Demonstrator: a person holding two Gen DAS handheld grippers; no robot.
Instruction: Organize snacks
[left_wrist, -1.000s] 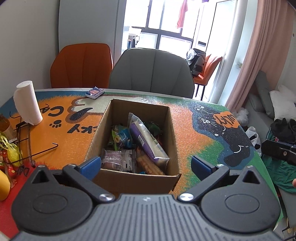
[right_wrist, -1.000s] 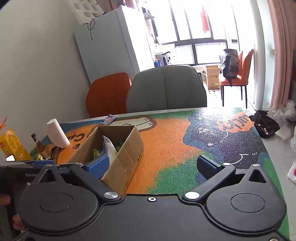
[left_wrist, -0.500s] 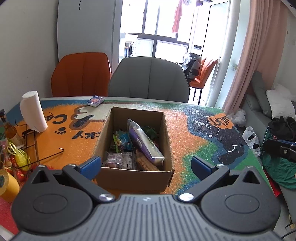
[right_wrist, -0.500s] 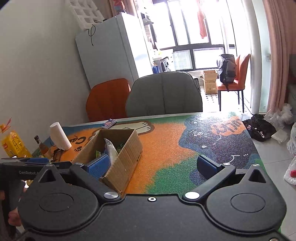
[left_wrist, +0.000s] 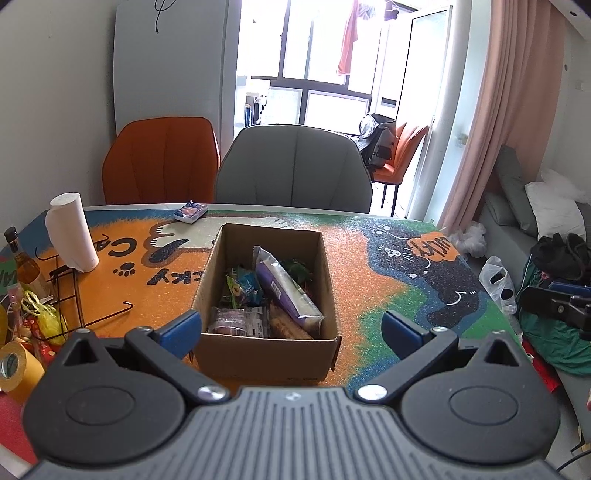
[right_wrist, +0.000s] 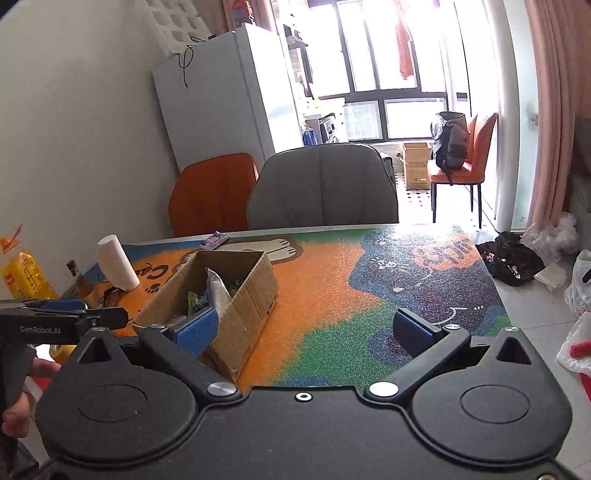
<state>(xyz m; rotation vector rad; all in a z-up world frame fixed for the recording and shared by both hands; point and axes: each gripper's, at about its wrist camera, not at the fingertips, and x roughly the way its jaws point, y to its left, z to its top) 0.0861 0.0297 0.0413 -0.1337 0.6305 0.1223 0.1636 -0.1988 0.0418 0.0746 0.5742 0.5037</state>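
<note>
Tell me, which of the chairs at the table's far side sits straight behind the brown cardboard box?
The grey padded chair. The orange padded chair beside it stands off to the left, behind the white paper roll.

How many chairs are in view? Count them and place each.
3. An orange chair and a grey chair stand at the table's far edge; another orange chair, holding a backpack, stands by the window. Others may be hidden.

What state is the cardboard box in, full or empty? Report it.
Partly full. The cardboard box stands open-topped on the table, holding several snack packets, among them a purple and silver packet leaning above the rest.
</note>
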